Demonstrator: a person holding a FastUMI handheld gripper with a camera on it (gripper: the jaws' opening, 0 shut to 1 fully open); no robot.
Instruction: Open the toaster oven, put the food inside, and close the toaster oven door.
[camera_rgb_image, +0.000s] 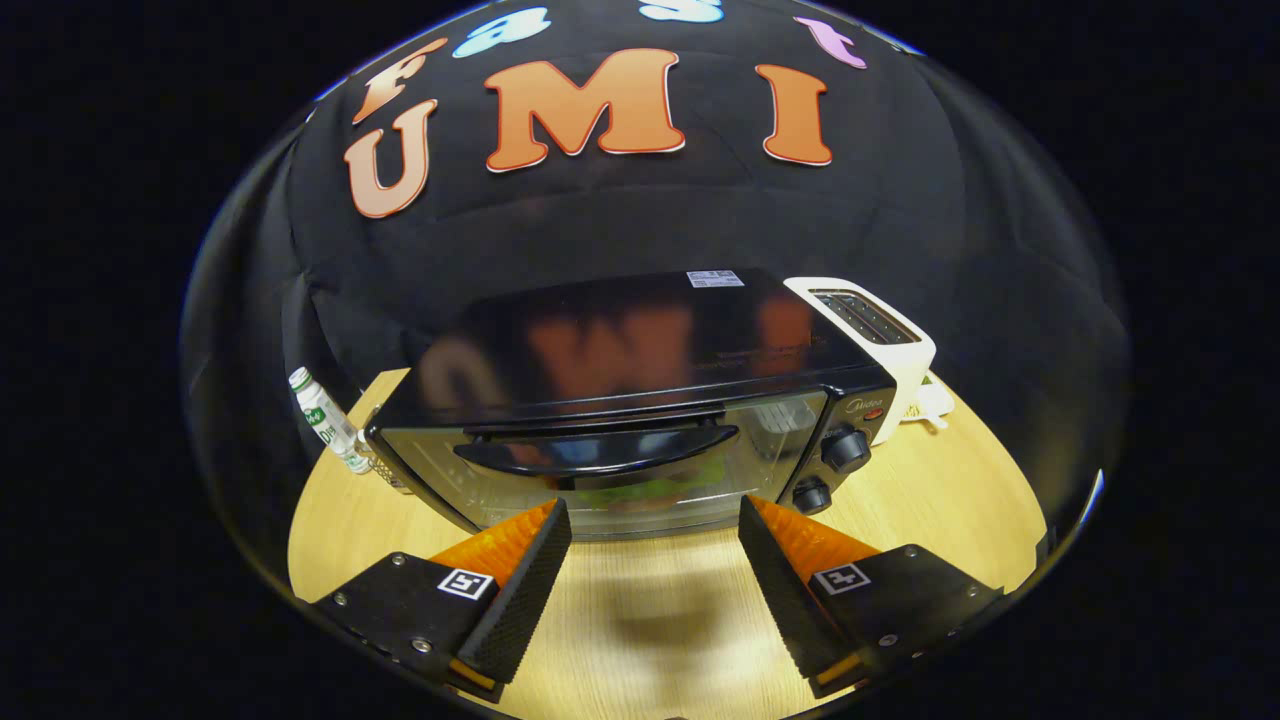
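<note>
The toaster oven (640, 400) is a glossy black box sitting on the wooden counter (960, 500) just ahead of the fingers (520, 590). Its glass door is closed, with a curved black handle (597, 452) across the top and two knobs (846, 449) at one side. Green food shows dimly through the glass. The gripper (655, 585) stands spread wide, holding nothing. A white toaster (880, 335) stands beside the oven, a small bottle (325, 418) at the other side.

Glossy black toaster oven (640, 350), glass door, pale wood-grain table (930, 500), matt ribbed fingers (520, 590) apart
</note>
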